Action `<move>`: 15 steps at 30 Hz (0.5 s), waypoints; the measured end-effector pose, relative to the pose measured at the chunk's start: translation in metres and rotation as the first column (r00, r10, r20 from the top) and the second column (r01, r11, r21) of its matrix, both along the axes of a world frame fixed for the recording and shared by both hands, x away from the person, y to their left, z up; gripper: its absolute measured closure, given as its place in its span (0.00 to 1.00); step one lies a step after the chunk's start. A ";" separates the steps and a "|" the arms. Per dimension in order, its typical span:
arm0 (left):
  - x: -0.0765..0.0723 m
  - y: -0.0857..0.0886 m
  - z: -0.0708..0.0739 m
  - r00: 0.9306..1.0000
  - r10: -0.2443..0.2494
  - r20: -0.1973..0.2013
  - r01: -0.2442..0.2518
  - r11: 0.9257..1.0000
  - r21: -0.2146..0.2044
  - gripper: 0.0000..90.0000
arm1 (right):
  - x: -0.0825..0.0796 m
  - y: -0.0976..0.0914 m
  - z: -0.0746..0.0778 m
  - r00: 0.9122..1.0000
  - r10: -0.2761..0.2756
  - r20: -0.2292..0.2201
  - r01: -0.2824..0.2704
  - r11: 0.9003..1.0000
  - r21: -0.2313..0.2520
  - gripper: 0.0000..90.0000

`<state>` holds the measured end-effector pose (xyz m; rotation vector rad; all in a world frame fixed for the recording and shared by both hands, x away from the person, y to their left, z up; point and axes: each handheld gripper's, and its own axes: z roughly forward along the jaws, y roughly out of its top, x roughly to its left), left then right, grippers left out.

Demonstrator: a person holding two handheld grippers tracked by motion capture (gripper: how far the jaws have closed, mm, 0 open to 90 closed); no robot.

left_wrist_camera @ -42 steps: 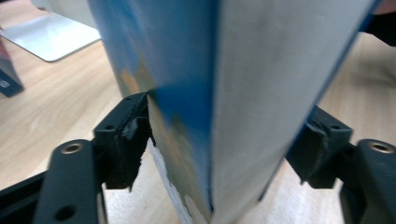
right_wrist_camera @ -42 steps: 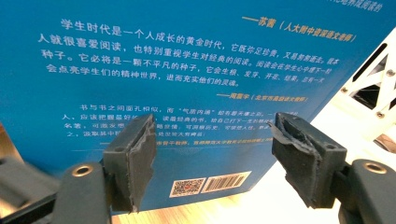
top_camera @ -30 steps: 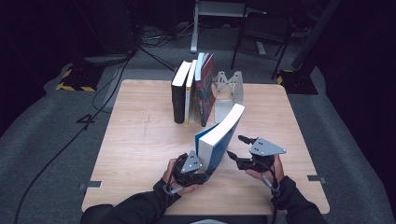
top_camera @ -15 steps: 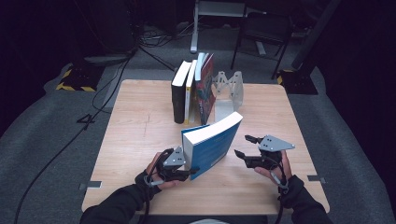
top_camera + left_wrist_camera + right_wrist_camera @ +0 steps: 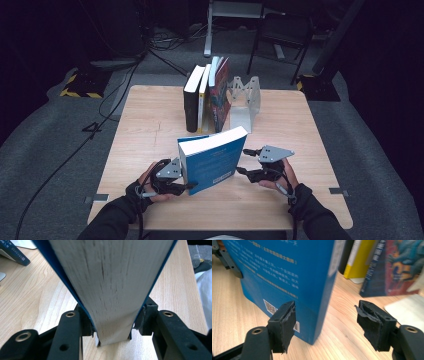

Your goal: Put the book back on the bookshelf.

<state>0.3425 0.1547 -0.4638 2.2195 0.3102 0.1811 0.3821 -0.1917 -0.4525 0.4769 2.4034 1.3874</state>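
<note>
A thick blue book (image 5: 212, 160) stands tilted on the wooden table (image 5: 150, 125), page edge up, back cover toward me. My left gripper (image 5: 188, 185) is shut on its lower left edge. In the left gripper view both jaws (image 5: 113, 325) press the covers on either side of the page block (image 5: 110, 290); they have just been closing on it. My right gripper (image 5: 241, 161) is open at the book's lower right corner. In the right gripper view that corner (image 5: 317, 335) lies between the pads (image 5: 325, 320) without touching them; these jaws have just narrowed a little.
A row of upright books (image 5: 205, 95) leans against a metal bookend (image 5: 245, 100) at the back middle of the table. In the right gripper view these books (image 5: 377, 267) stand just beyond the blue one. A chair and cables lie on the floor behind.
My left hand has carried the blue book to the left and turned it so its cover faces me. The right gripper drew off to the right, then came back toward the book's corner.
</note>
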 end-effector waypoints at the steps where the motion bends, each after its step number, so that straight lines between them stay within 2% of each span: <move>1: 0.000 0.000 0.000 1.000 -0.004 -0.002 0.004 1.000 0.000 0.65 | 0.002 0.002 -0.001 1.000 0.007 -0.001 -0.007 1.000 -0.007 0.34; 4: -0.001 -0.001 0.000 1.000 -0.007 -0.006 0.007 1.000 -0.002 0.65 | 0.005 0.006 -0.002 1.000 0.018 0.002 -0.018 1.000 -0.017 0.31; 5: 0.000 0.000 0.000 1.000 -0.011 -0.008 0.011 1.000 -0.003 0.65 | 0.009 0.007 -0.002 0.999 0.044 -0.019 -0.044 0.999 -0.007 0.29; 9: 0.001 0.000 0.000 1.000 -0.010 -0.005 0.010 1.000 -0.006 0.65 | 0.012 0.012 -0.004 0.997 0.075 -0.032 -0.076 0.997 -0.007 0.29; 12: -0.003 -0.001 0.000 1.000 0.002 0.008 -0.002 1.000 -0.003 0.64 | 0.008 0.017 -0.005 0.994 0.111 -0.023 -0.111 0.994 -0.009 0.40; 15: -0.005 -0.001 0.000 1.000 0.018 0.018 -0.018 1.000 -0.003 0.63 | 0.002 0.020 -0.004 0.994 0.109 0.004 -0.109 0.994 -0.030 0.41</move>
